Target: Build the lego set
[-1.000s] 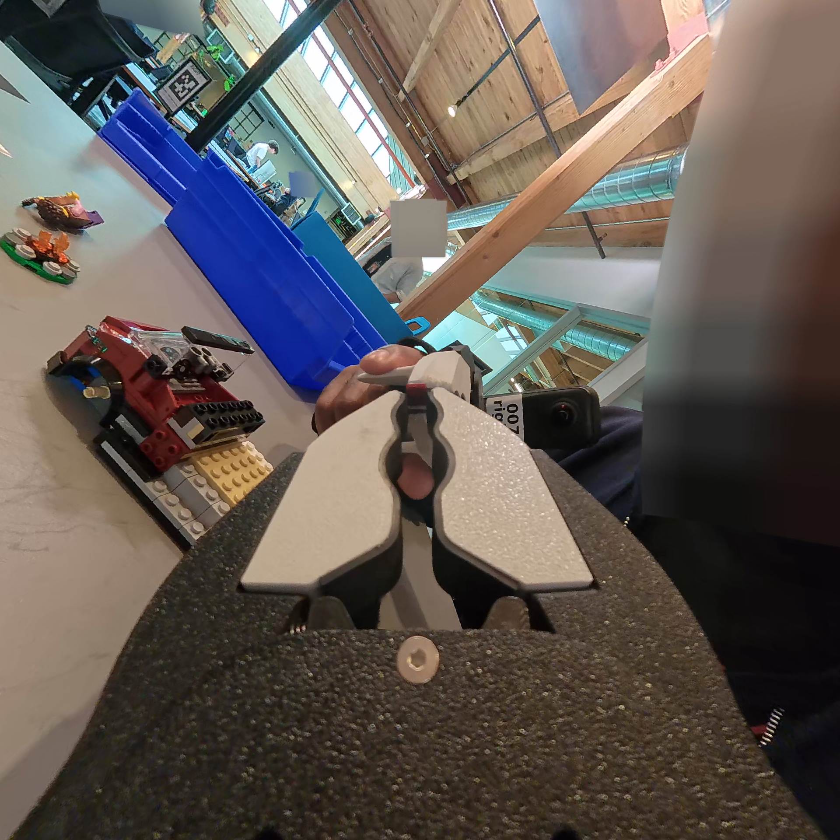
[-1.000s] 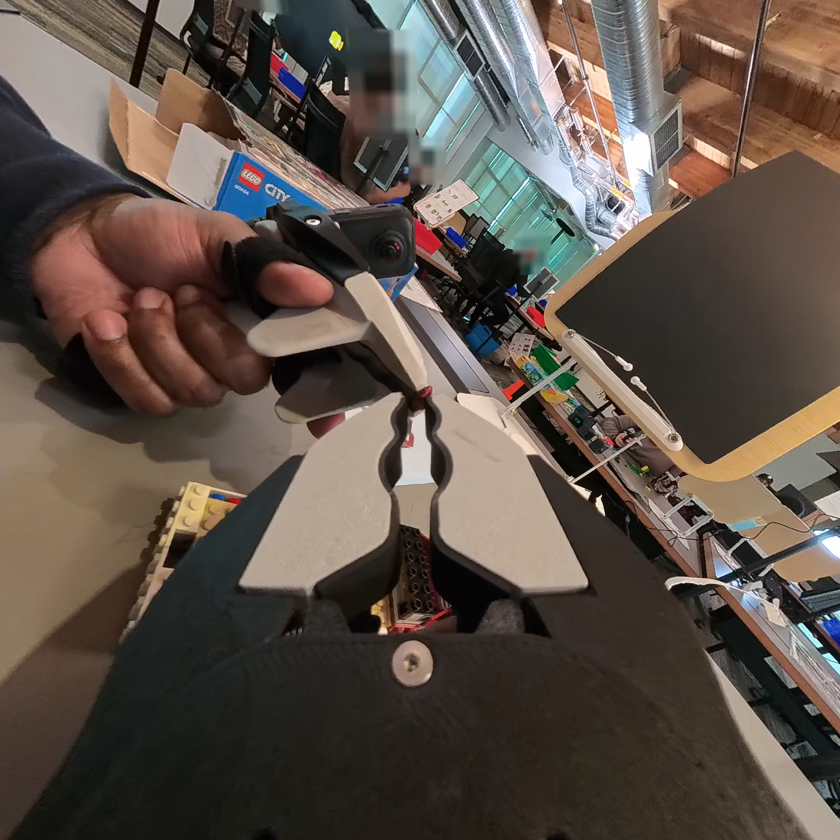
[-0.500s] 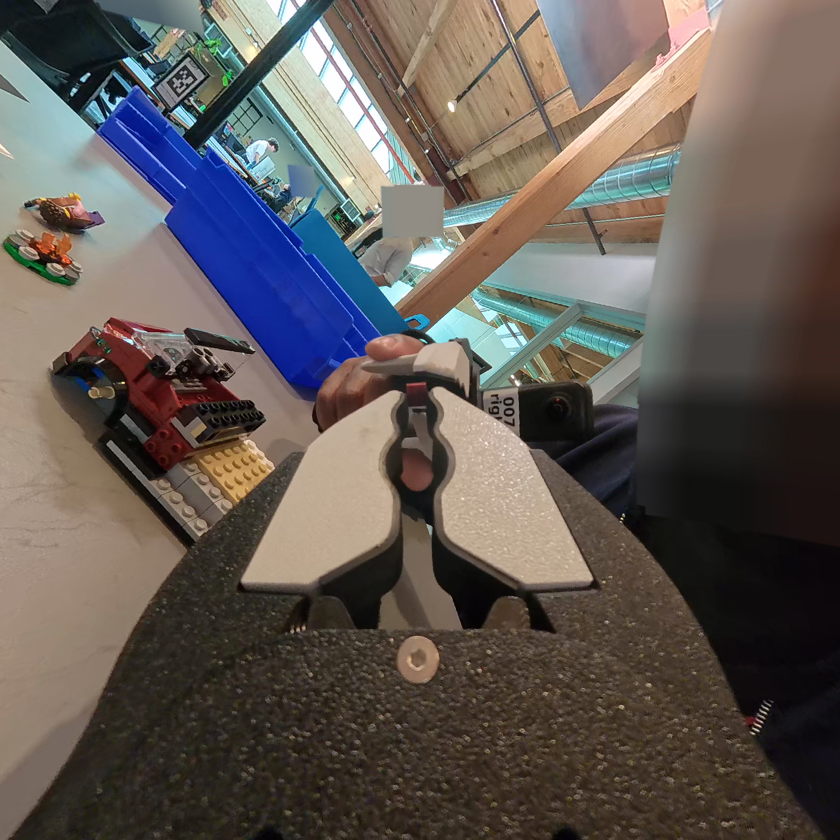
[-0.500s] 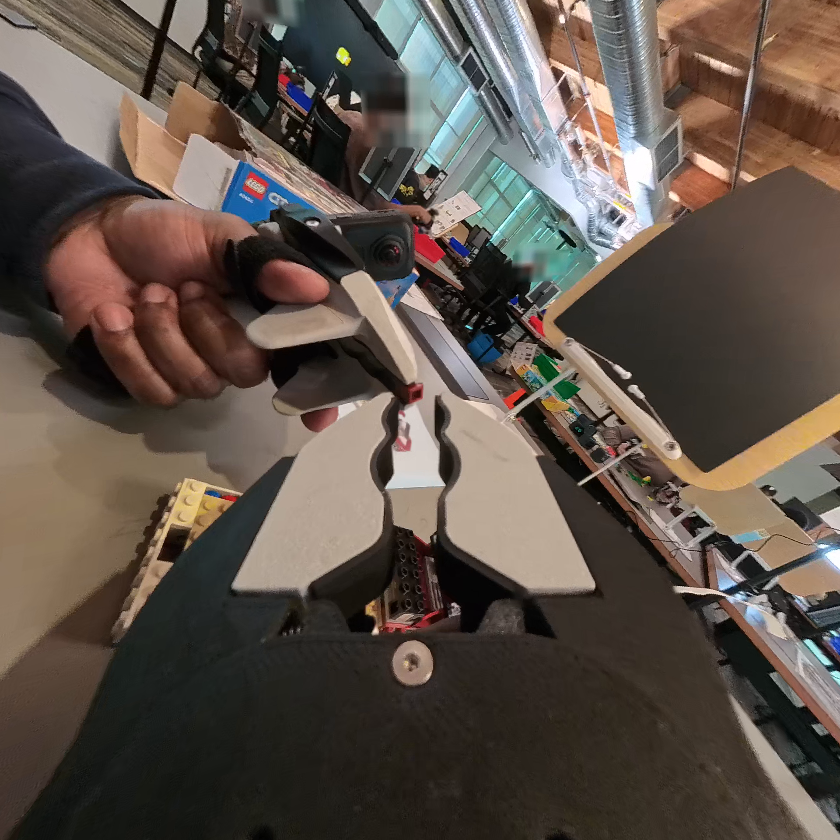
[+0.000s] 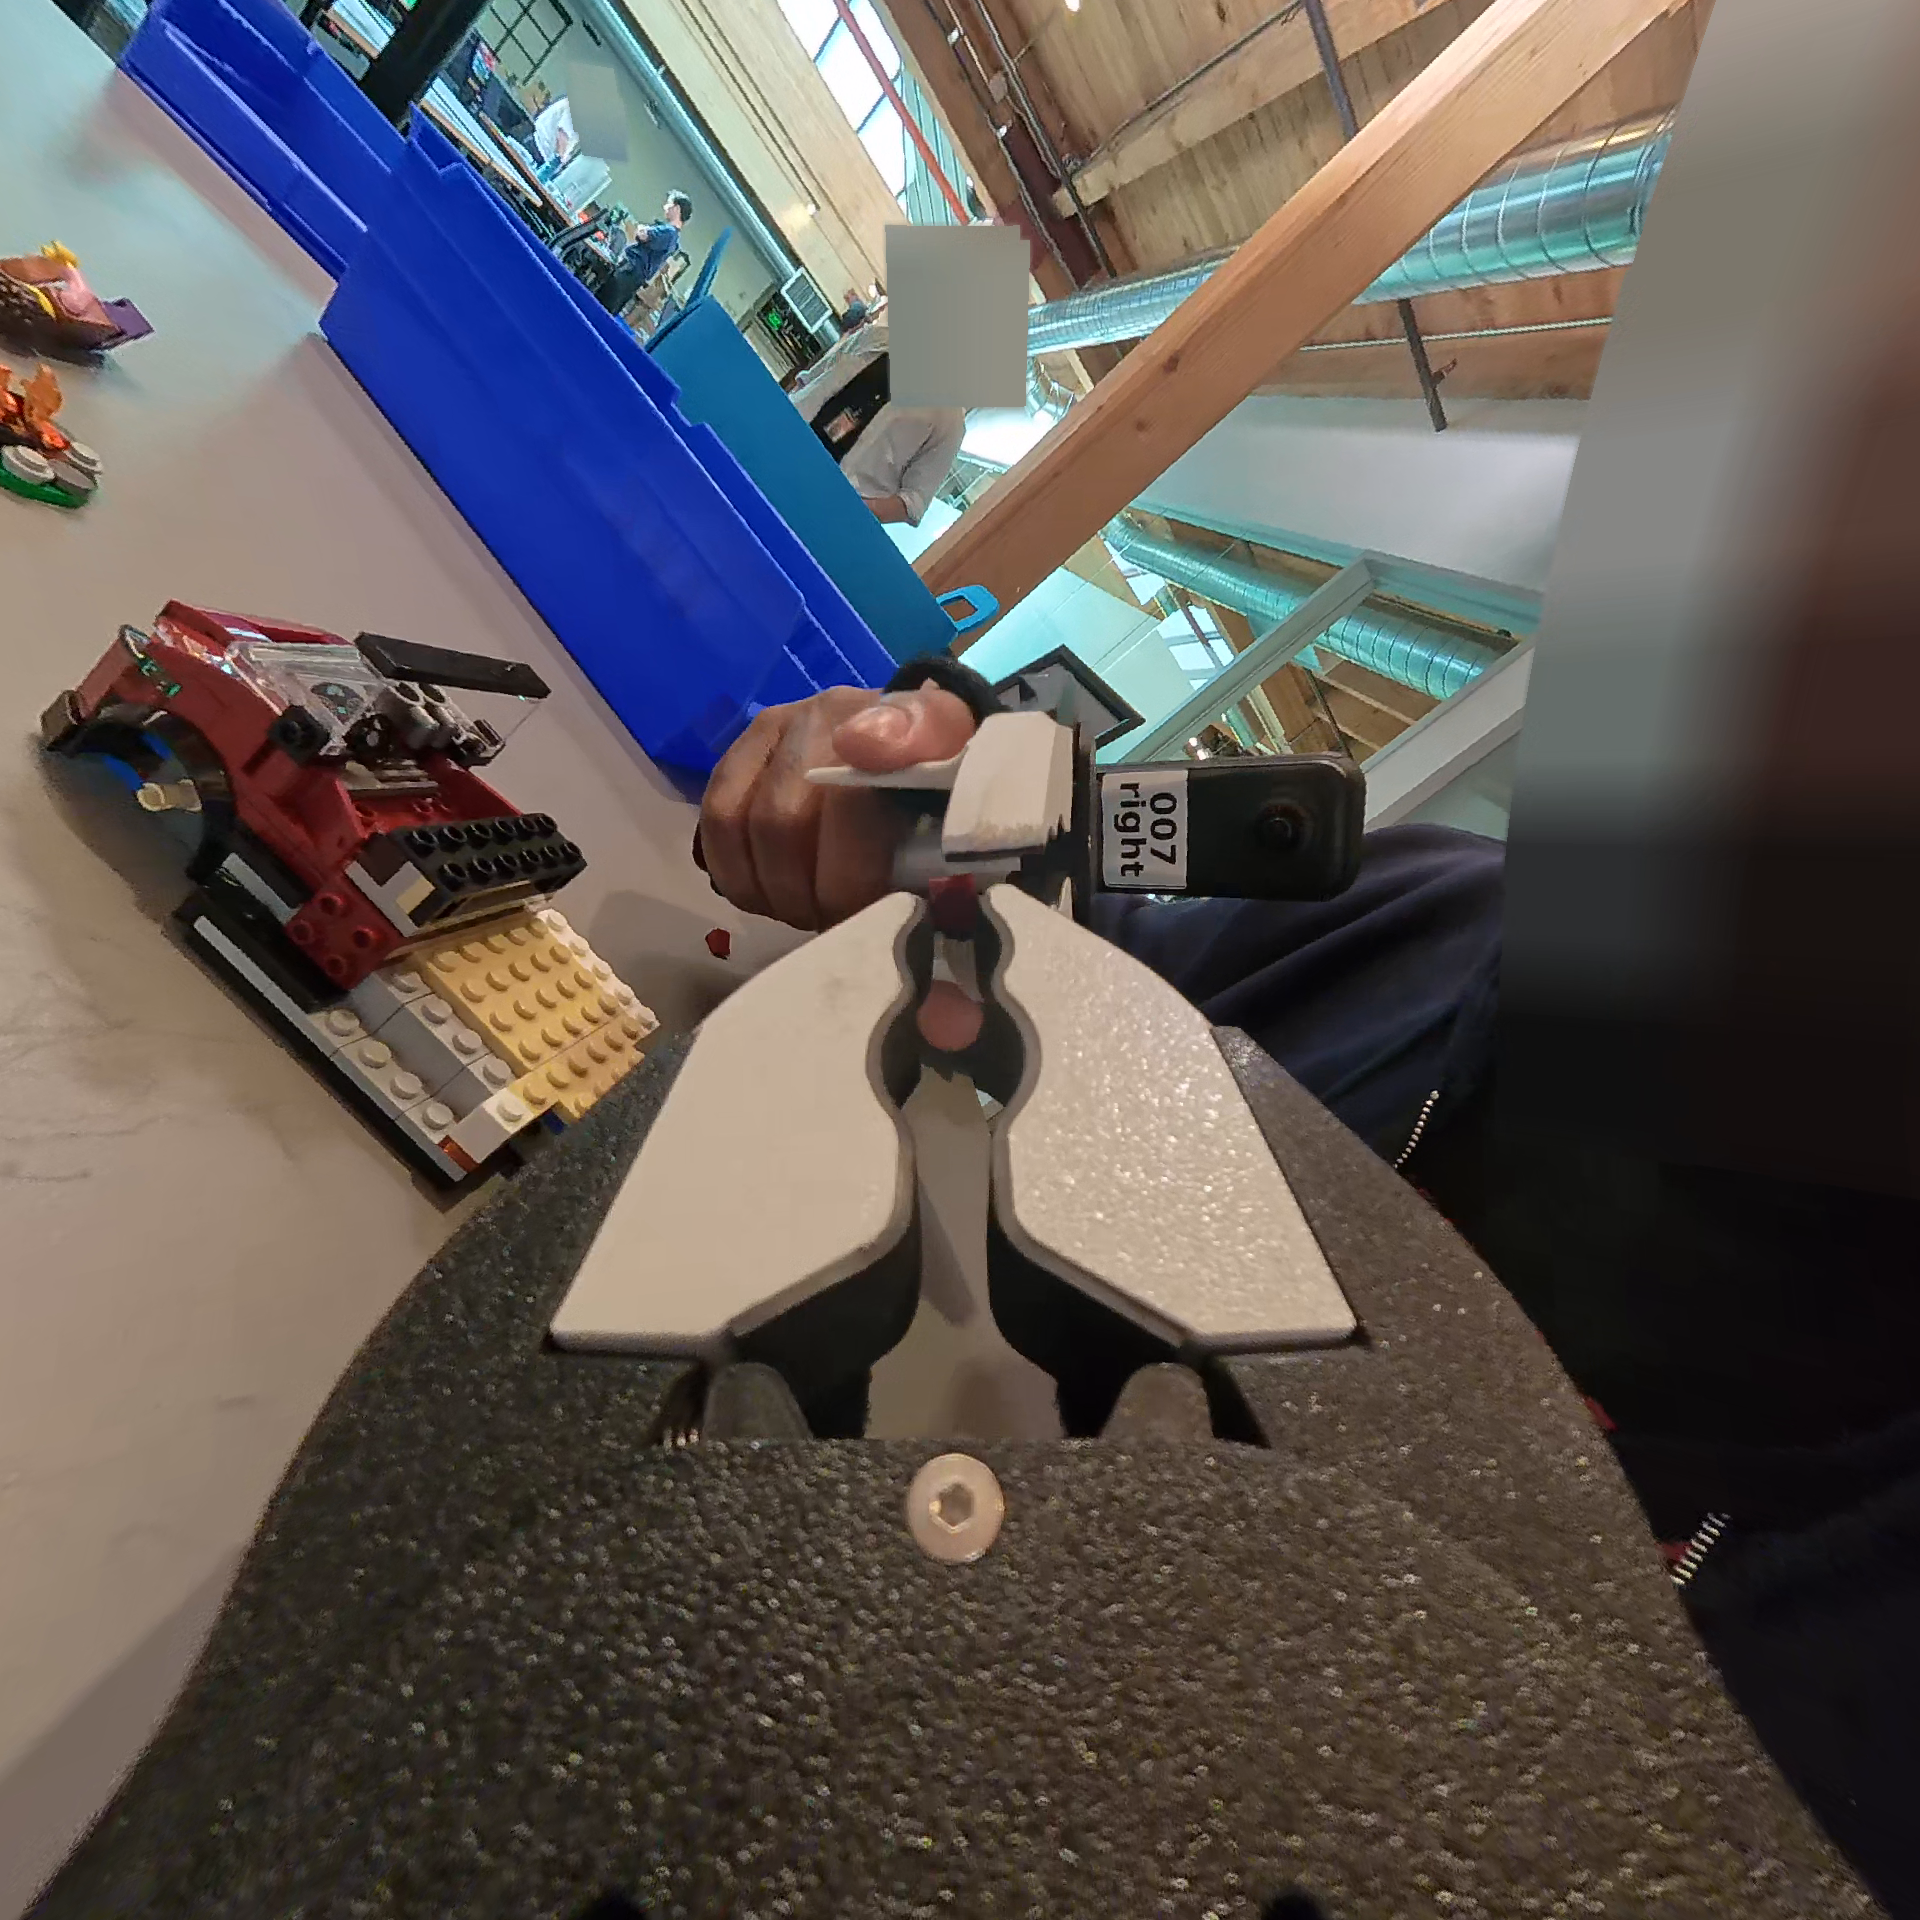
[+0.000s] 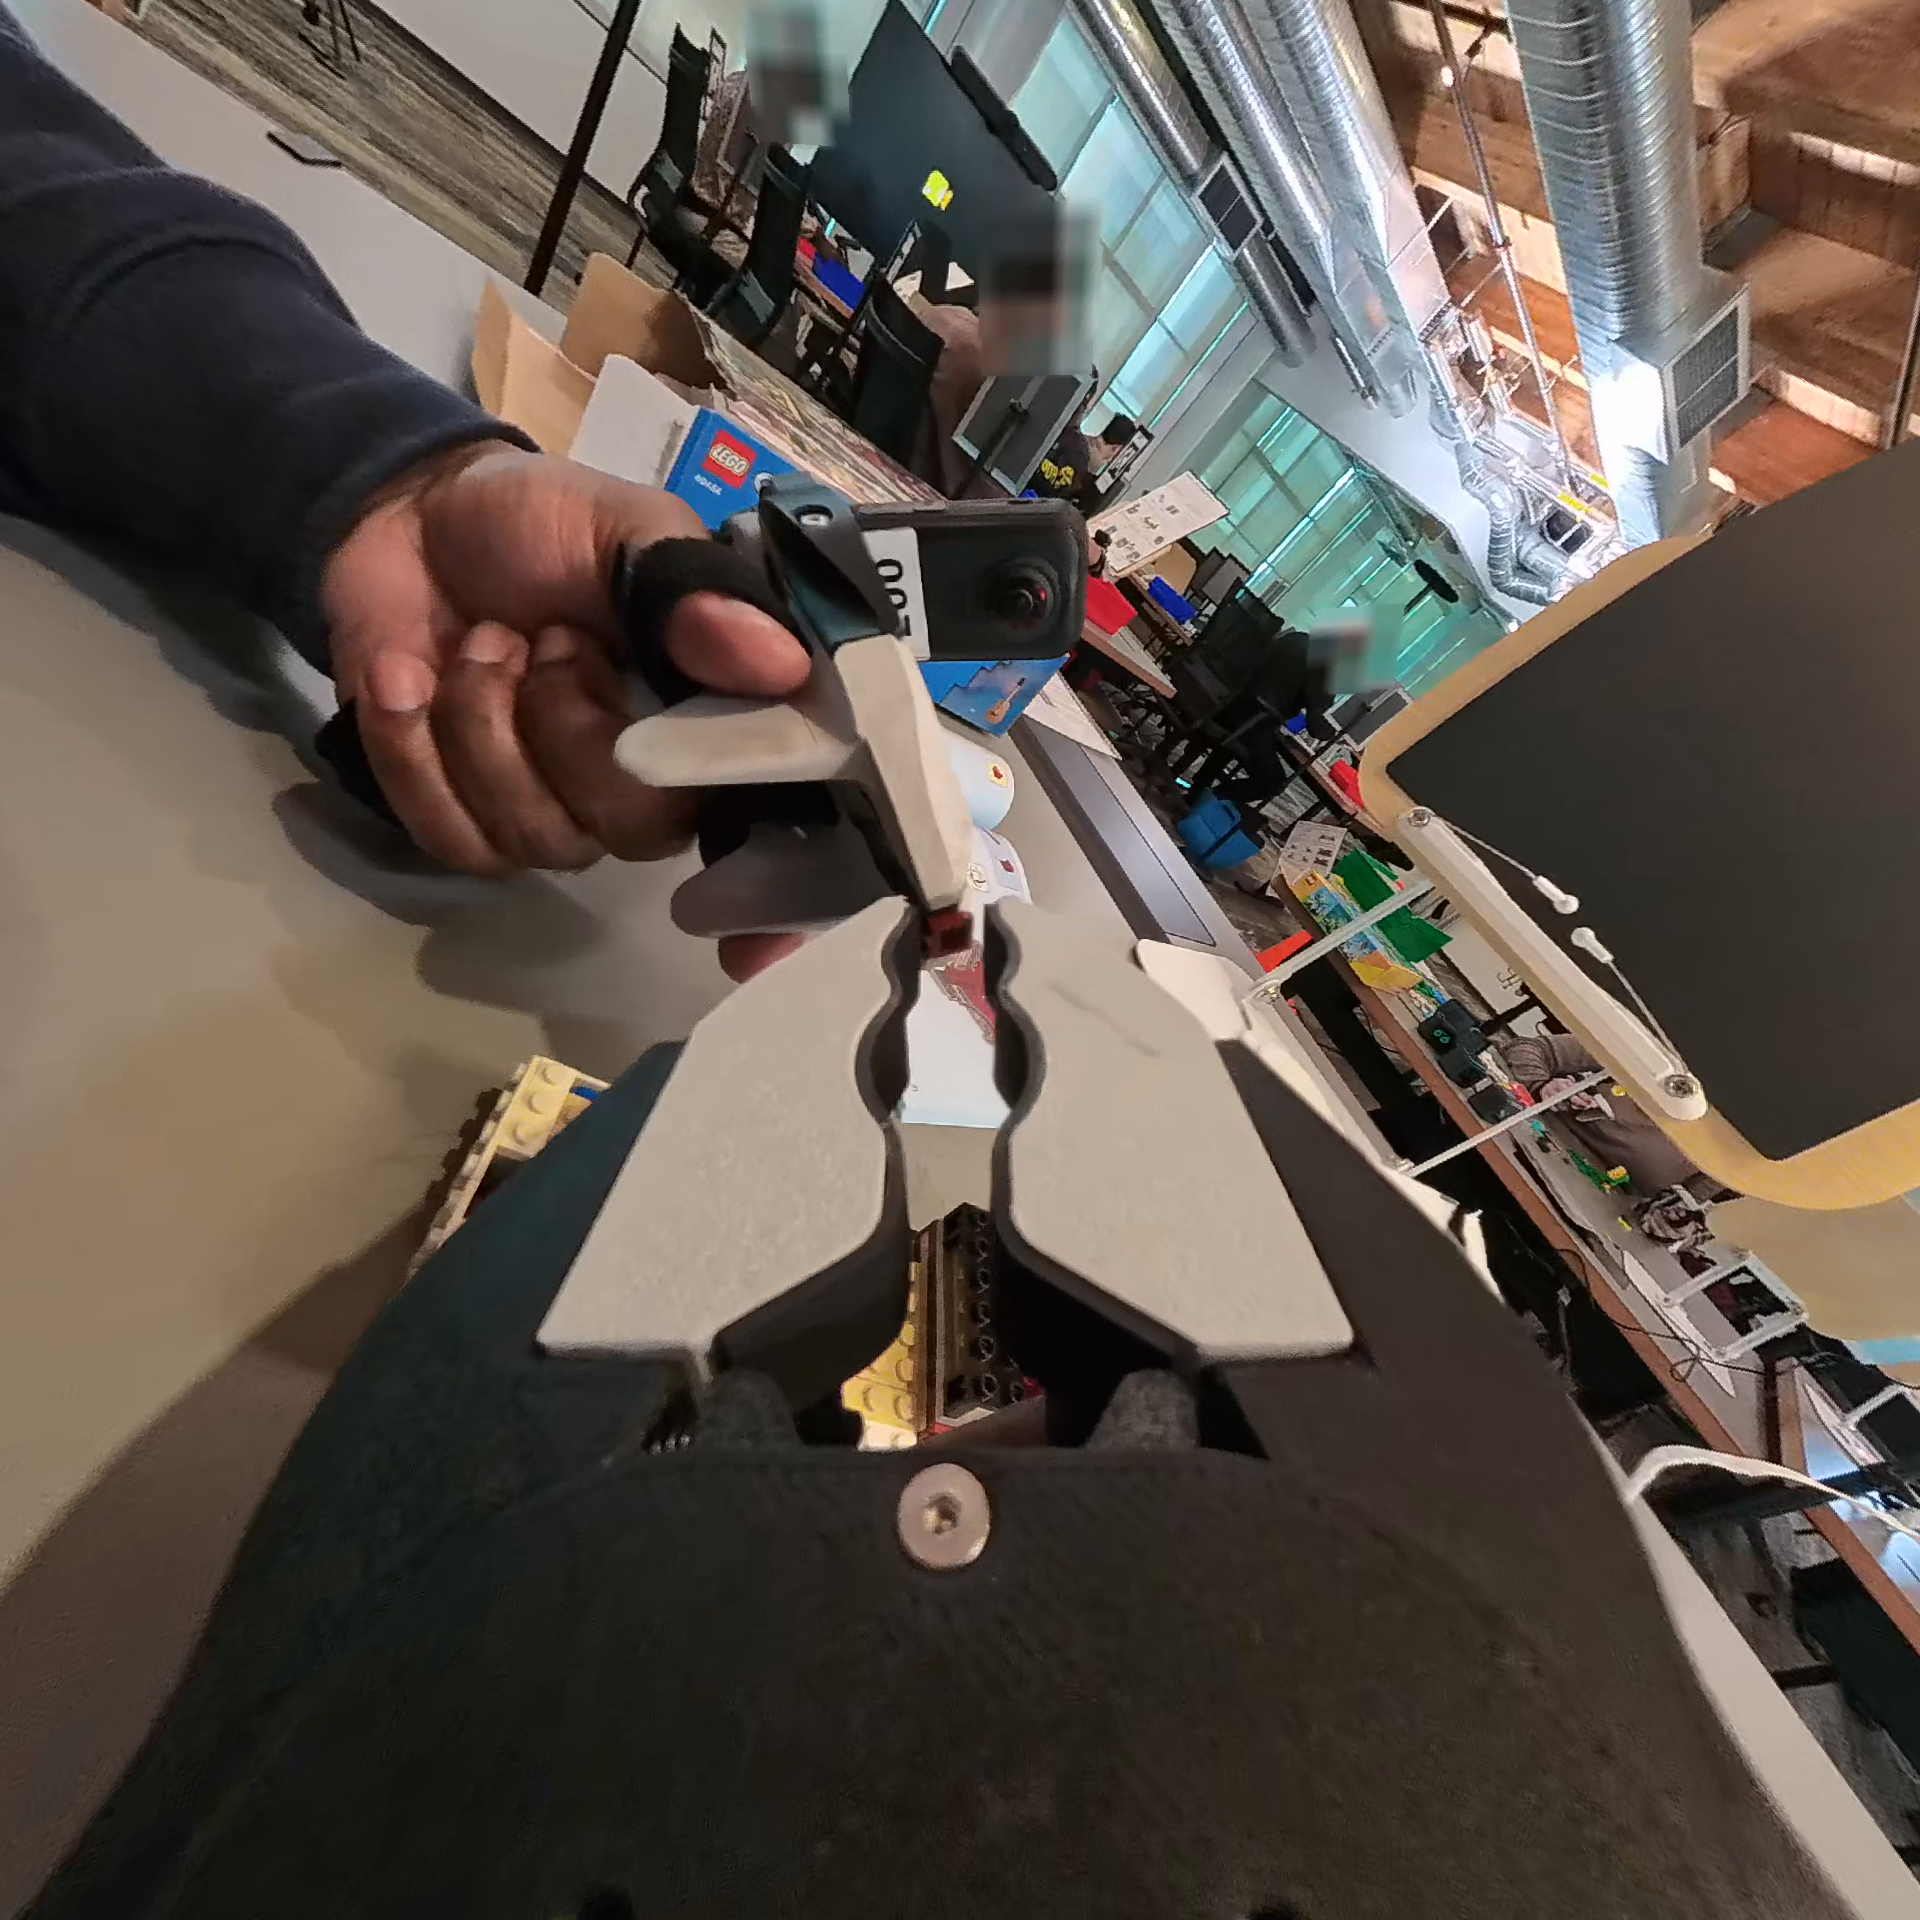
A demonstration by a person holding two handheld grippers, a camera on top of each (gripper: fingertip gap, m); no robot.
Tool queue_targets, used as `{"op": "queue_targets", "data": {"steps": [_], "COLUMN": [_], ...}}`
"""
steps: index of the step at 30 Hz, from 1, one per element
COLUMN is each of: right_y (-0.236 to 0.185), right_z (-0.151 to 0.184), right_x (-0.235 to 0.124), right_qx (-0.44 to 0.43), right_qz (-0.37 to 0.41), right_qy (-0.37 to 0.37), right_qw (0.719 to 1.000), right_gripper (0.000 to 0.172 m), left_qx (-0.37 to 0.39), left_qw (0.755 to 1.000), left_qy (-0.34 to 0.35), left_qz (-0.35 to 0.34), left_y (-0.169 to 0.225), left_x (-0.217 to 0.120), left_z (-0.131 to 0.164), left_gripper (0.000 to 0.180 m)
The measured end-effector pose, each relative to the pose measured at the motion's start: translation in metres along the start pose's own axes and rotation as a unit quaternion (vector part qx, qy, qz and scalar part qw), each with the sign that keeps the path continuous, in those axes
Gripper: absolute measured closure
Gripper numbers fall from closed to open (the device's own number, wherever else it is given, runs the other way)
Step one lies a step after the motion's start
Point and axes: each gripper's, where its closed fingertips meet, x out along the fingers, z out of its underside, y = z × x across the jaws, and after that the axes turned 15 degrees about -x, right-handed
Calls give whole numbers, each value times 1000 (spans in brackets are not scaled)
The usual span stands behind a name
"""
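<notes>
Red brick piece [image 6: 948, 928], clamped in the left gripper [image 5: 956, 914] tips above the table [image 5: 156, 1195] right of the brick car [image 5: 343, 831], now sits between the right gripper [image 6: 953, 940] tips, which have parted since a second ago and don't pinch it.

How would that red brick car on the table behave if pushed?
The red brick car looks rigid and would probably slide on the smooth table rather than roll, since it sits on a flat studded plate. Thin top parts, like the black strip, might pop off.
</notes>
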Motion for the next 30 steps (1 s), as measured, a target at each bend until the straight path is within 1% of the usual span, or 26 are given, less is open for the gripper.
{"op": "queue_targets", "data": {"steps": [5, 11, 17, 27, 28, 30], "right_y": [2, 5, 3, 3, 4, 8], "right_z": [2, 4, 2, 4, 5, 9], "right_x": [2, 3, 4, 5, 5, 3], "right_qx": [-2, 3, 0, 5, 5, 6], "right_qz": [17, 27, 29, 31, 31, 32], "right_qy": [-12, -20, -19, -25, -28, -43], "right_qw": [1000, 999, 999, 999, 999, 999], "right_gripper": [163, 163, 163, 163, 162, 156], "left_qx": [-7, -19, -19, -13, -10, -7], "left_qw": [1000, 1000, 1000, 999, 999, 999], "left_qy": [13, 19, 21, 30, 32, 45], "left_qz": [-2, 7, 12, 9, 6, 4], "left_y": [-1, -1, -1, -2, -3, -3], "left_x": [-2, -1, 0, -1, -1, -4], "left_z": [-4, -6, -5, -6, -7, -11], "left_gripper": [173, 168, 173, 173, 173, 173]}}
